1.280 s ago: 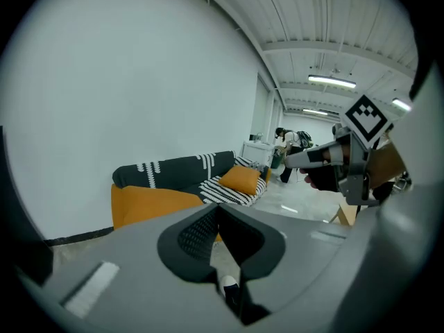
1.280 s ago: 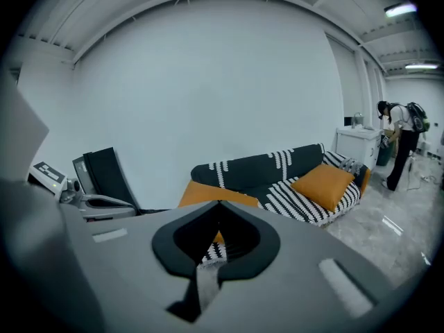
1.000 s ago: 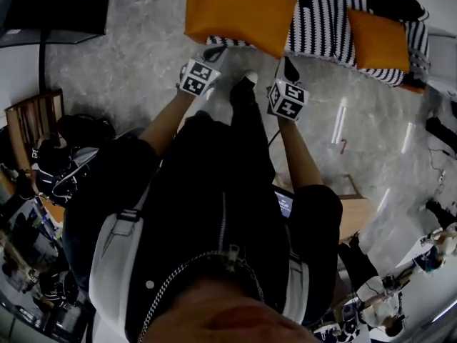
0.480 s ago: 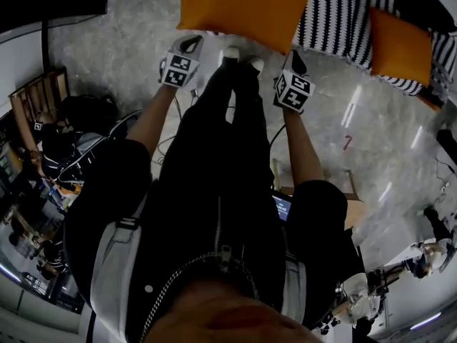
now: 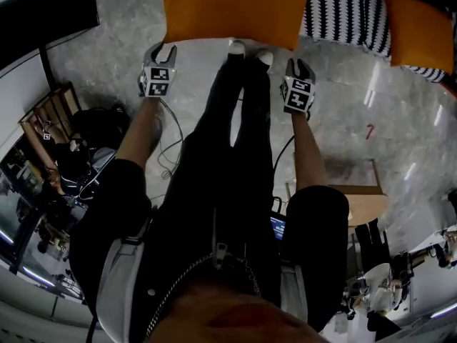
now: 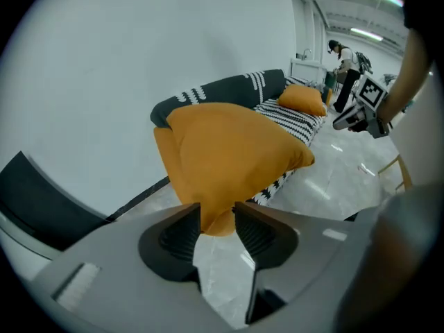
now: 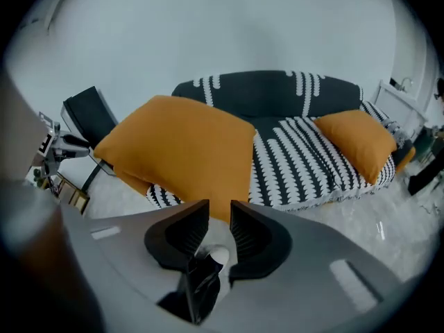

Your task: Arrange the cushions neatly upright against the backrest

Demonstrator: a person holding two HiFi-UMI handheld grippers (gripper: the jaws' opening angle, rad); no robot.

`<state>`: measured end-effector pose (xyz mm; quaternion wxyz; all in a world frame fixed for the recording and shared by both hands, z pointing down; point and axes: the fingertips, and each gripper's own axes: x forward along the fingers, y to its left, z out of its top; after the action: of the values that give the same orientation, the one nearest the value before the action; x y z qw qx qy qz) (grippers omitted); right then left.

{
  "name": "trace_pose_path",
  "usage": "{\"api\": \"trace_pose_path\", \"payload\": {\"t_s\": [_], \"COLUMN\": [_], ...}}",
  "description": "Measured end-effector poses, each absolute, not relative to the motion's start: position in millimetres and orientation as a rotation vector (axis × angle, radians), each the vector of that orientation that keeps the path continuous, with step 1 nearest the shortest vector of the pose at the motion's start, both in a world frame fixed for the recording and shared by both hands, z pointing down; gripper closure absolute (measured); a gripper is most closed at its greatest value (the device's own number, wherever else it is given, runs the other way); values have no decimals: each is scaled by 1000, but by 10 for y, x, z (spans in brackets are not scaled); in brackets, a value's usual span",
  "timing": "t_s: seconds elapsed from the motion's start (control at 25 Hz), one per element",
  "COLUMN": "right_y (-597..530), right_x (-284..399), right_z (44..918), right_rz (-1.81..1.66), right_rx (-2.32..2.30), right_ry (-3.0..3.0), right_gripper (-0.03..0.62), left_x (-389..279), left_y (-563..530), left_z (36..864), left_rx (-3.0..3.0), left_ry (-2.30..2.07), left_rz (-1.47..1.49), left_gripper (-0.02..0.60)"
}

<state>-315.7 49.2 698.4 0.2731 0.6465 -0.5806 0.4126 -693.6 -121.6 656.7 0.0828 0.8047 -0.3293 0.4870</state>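
Observation:
A large orange cushion (image 5: 235, 9) lies on the front of the black-and-white striped sofa (image 5: 343, 13), overhanging the seat edge. My left gripper (image 5: 163, 48) is at its near left corner and my right gripper (image 5: 298, 63) at its near right corner. In the left gripper view the cushion's corner (image 6: 229, 158) hangs between the opening jaws of the left gripper (image 6: 217, 214), with a gap at one pad. In the right gripper view the other corner (image 7: 180, 151) sits between the parting jaws of the right gripper (image 7: 219, 210). A smaller orange cushion (image 7: 361, 141) leans at the sofa's right end. The dark backrest (image 7: 270, 92) rises behind.
The person's legs and white shoes (image 5: 246, 48) stand between the grippers at the sofa's edge. A black chair (image 7: 87, 116) is left of the sofa. A wooden stool (image 5: 350, 191) stands behind on the right, with a wooden rack (image 5: 43, 120) and cables on the left. People stand far off (image 6: 343, 61).
The person has stepped closer to the sofa, carrying the large cushion forward with both grippers. Both grippers' jaws, shut on its corners before, have now parted.

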Motion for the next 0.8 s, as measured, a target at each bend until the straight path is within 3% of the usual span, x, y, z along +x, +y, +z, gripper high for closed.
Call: {"api": "trace_pose_path", "payload": {"t_s": [0.2,0.36,0.8], "right_y": [614,751,480], "right_x": [-3214,-3017,-3039], "right_z": [7783,8413,9127], "right_rz": [1160,1173,1154], "right_rx": [1602,1505,1326], "right_ry": [-1514,-1452,-1458], "right_gripper": [467,420,407], "left_x": [-7281,-7285,-7062], "left_y": [-1343,-1320,-1441], "left_z": [7059,7361,7353], "left_rx": [2376,2352,2429], "left_ry": [-918,-808,-791], "left_rz": [1658,1714,1707], "left_gripper": [332,324,459]}}
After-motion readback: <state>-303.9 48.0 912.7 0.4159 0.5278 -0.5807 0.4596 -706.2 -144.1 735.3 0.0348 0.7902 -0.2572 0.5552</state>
